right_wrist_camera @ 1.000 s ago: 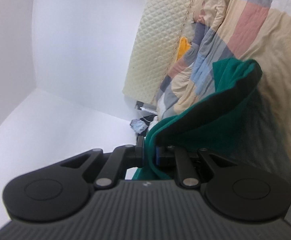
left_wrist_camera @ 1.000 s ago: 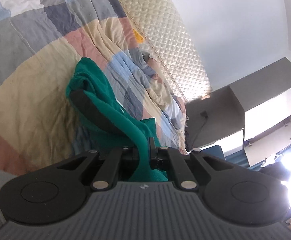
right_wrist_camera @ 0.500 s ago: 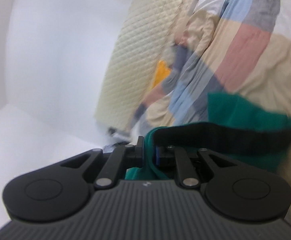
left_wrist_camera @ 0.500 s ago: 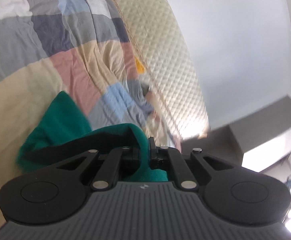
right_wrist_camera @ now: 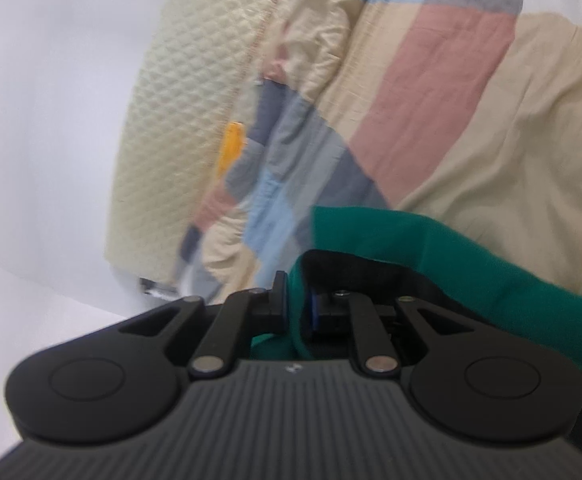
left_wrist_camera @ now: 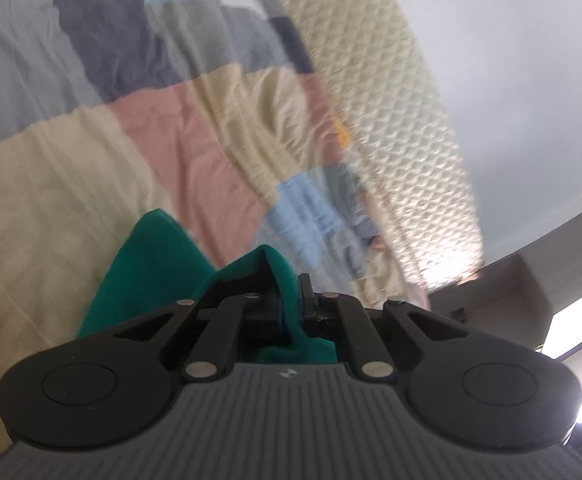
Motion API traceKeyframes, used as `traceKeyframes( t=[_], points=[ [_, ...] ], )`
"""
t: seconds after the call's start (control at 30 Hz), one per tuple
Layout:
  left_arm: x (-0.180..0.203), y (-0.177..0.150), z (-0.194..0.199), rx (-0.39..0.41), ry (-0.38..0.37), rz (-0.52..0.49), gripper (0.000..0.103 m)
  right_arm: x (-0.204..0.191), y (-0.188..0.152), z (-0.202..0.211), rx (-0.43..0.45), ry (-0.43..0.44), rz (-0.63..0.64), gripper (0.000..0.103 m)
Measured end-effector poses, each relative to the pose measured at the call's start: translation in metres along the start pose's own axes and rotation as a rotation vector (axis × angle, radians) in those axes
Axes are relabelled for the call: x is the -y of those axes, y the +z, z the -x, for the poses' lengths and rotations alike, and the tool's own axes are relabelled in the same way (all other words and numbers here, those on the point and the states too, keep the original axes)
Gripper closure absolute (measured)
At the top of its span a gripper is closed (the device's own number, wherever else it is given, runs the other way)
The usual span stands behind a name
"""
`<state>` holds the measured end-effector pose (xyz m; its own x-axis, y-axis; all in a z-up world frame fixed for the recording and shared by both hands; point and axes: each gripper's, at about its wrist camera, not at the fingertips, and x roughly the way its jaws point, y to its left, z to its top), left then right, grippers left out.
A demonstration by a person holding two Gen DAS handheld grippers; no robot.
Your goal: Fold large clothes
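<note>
A dark green garment [left_wrist_camera: 151, 264] lies on the patchwork quilt [left_wrist_camera: 171, 132], one edge rising into my left gripper [left_wrist_camera: 289, 280]. The pads pinch that green fold, and the jaws are opening slightly at this moment. In the right wrist view the same green garment [right_wrist_camera: 451, 256] runs off to the right over the quilt [right_wrist_camera: 491, 100]. Its near edge is clamped in my right gripper [right_wrist_camera: 295, 284], which is shut on it. Both grippers sit low over the bed, pointing toward the headboard. The rest of the garment is hidden beneath the gripper bodies.
A cream quilted headboard [left_wrist_camera: 391, 100] stands at the far end of the bed, also seen as the headboard [right_wrist_camera: 179, 120]. A small orange item [right_wrist_camera: 231, 148] sits against it. A grey cabinet [left_wrist_camera: 511, 292] and a bright window lie to the right; white wall to the left.
Both grippers have dropped lower and moved toward the headboard, carrying the green edge with them. Less green cloth shows ahead, and it lies flatter on the quilt.
</note>
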<state>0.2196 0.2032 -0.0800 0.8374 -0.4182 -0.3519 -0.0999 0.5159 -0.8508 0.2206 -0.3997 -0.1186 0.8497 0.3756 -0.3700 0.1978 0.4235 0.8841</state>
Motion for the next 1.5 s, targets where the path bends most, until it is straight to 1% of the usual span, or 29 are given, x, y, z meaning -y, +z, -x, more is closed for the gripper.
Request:
traceKeyframes(
  t=[0.07,0.13,0.27,0.33,0.4,0.43,0.47,0.53,0.57,0.6,0.67,0.7,0.73,0.8,0.87,0.9,0.97,1.03,1.1,1.13,1.2,1.27,1.3,1.37,1.4,1.43,1.5],
  points=[
    [-0.014,0.000,-0.020,-0.031,0.043,0.013,0.092,0.008,0.002,-0.019,-0.017,-0.056,-0.002,0.089],
    [-0.025,0.000,-0.036,-0.049,0.064,0.013,0.092,0.018,0.003,-0.033,-0.028,-0.100,-0.016,0.089],
    [-0.034,0.001,-0.045,-0.059,0.063,0.026,0.092,0.026,0.003,-0.041,-0.036,-0.104,-0.034,0.089],
    [-0.025,0.001,-0.043,-0.061,0.070,-0.017,0.092,0.026,0.003,-0.039,-0.041,-0.095,-0.040,0.089],
    [-0.016,-0.002,-0.036,-0.052,0.075,-0.053,0.089,0.022,0.003,-0.034,-0.042,-0.084,-0.024,0.087],
    [-0.011,-0.003,-0.033,-0.046,0.071,-0.068,0.078,0.019,0.003,-0.031,-0.044,-0.078,-0.007,0.087],
    [-0.004,-0.004,-0.026,-0.036,0.073,-0.083,0.055,0.015,0.002,-0.028,-0.043,-0.076,0.004,0.086],
    [0.009,-0.007,-0.008,-0.008,0.068,-0.124,0.031,0.010,0.001,-0.019,-0.033,-0.063,0.016,0.080],
    [0.016,-0.009,0.002,0.017,0.067,-0.147,0.029,0.008,0.000,-0.013,-0.021,-0.063,0.017,0.078],
    [0.022,-0.012,0.012,0.041,0.064,-0.170,0.029,0.006,-0.002,-0.005,-0.005,-0.066,0.010,0.072],
    [0.030,-0.019,0.030,0.056,0.060,-0.200,0.028,0.006,-0.005,0.011,0.025,-0.058,-0.019,0.054],
    [0.035,-0.023,0.038,0.061,0.063,-0.214,0.028,0.006,-0.007,0.021,0.043,-0.068,-0.030,0.040],
    [0.039,-0.028,0.046,0.064,0.070,-0.231,0.028,0.004,-0.009,0.031,0.054,-0.080,-0.018,0.038],
    [0.048,-0.039,0.061,0.054,0.068,-0.290,0.028,-0.003,-0.011,0.048,0.064,-0.092,0.055,0.038],
    [0.056,-0.048,0.071,0.022,0.068,-0.338,0.028,-0.014,-0.016,0.066,0.083,-0.096,0.139,0.038],
    [0.061,-0.054,0.076,0.009,0.065,-0.366,0.028,-0.019,-0.019,0.074,0.092,-0.087,0.167,0.038],
    [0.071,-0.065,0.086,-0.004,0.054,-0.433,0.028,-0.030,-0.027,0.086,0.096,-0.040,0.225,0.038],
    [0.082,-0.077,0.094,-0.015,0.042,-0.509,0.028,-0.043,-0.040,0.093,0.069,-0.004,0.307,0.038],
    [0.092,-0.088,0.099,-0.036,0.019,-0.568,0.028,-0.055,-0.058,0.097,0.046,0.005,0.410,0.038],
    [0.096,-0.093,0.100,-0.056,-0.002,-0.589,0.028,-0.061,-0.070,0.098,0.030,0.005,0.471,0.038],
    [0.103,-0.104,0.098,-0.121,-0.044,-0.623,0.028,-0.070,-0.090,0.097,-0.008,-0.001,0.555,0.039],
    [0.107,-0.117,0.093,-0.164,-0.060,-0.667,0.028,-0.076,-0.109,0.090,-0.063,0.002,0.610,0.039],
    [0.107,-0.124,0.088,-0.169,-0.041,-0.676,0.029,-0.078,-0.118,0.085,-0.095,0.000,0.639,0.039],
    [0.103,-0.134,0.072,-0.206,0.006,-0.685,0.029,-0.081,-0.132,0.075,-0.136,-0.023,0.703,0.042],
    [0.099,-0.138,0.064,-0.219,0.036,-0.693,0.029,-0.080,-0.135,0.068,-0.148,-0.053,0.726,0.047],
    [0.095,-0.141,0.055,-0.228,0.071,-0.708,0.029,-0.077,-0.135,0.061,-0.152,-0.091,0.731,0.054],
    [0.087,-0.146,0.041,-0.204,0.145,-0.734,0.029,-0.072,-0.128,0.052,-0.134,-0.135,0.716,0.056]
  ],
)
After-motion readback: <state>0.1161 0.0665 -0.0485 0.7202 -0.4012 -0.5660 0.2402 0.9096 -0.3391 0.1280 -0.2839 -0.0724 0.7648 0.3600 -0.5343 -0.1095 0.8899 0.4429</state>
